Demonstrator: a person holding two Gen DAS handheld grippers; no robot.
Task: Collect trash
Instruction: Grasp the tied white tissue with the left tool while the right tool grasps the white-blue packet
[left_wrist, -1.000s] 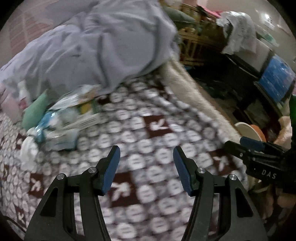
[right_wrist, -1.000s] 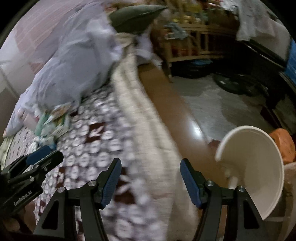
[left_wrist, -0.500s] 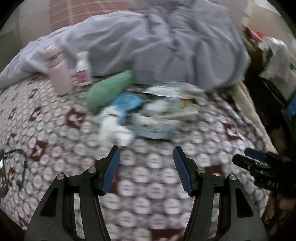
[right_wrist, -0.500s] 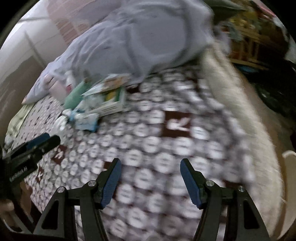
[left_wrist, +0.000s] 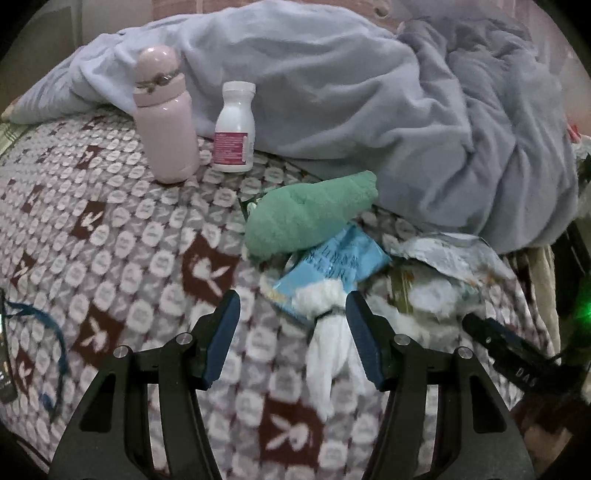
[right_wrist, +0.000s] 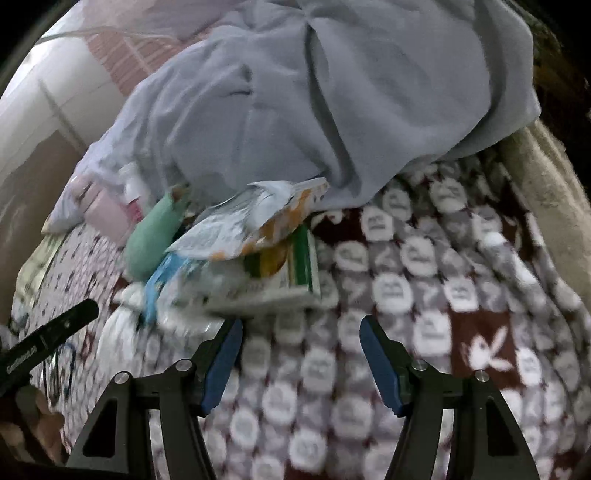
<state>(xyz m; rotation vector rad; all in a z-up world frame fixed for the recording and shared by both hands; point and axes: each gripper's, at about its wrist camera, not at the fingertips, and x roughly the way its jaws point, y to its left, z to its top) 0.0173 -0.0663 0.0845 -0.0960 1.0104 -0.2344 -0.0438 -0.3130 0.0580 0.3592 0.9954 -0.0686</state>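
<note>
A: L gripper (left_wrist: 291, 325) status?
B: Jaws spread wide, nothing pinched. White tissue wad (left_wrist: 330, 343) lies on the bedspread (left_wrist: 122, 236) between the fingertips, closer to the right-hand finger. Can't tell if it touches that pad, pic is blurred there.

A: R gripper (right_wrist: 301, 343)?
B: Also spread, empty, low over the bedspread. Trash pile sits just ahead of its left-hand finger. Front of pile is smeared, hard to read.

A: What's in the pile?
B: From L cam: light blue wrapper (left_wrist: 332, 258) just behind the wad, green cloth roll (left_wrist: 306, 214) lying partly over the wrapper's far edge, torn white packet (left_wrist: 447, 254) to the right of the wrapper. From R cam the packet lies on a green-and-white carton (right_wrist: 295, 273); carton's near end is blurred, the rest is under the packet.

A: Farther out?
B: Pink flask (left_wrist: 166, 118) and white pill bottle (left_wrist: 236, 129), both upright, side by side, well behind the pile. Grey blanket (left_wrist: 369, 92) bunched behind it all, its edge hides the far bedspread. Blue cord (left_wrist: 55, 332) at left of L view, cut off by the frame. R gripper's tip shows at the L view's right edge, mostly cut off.
</note>
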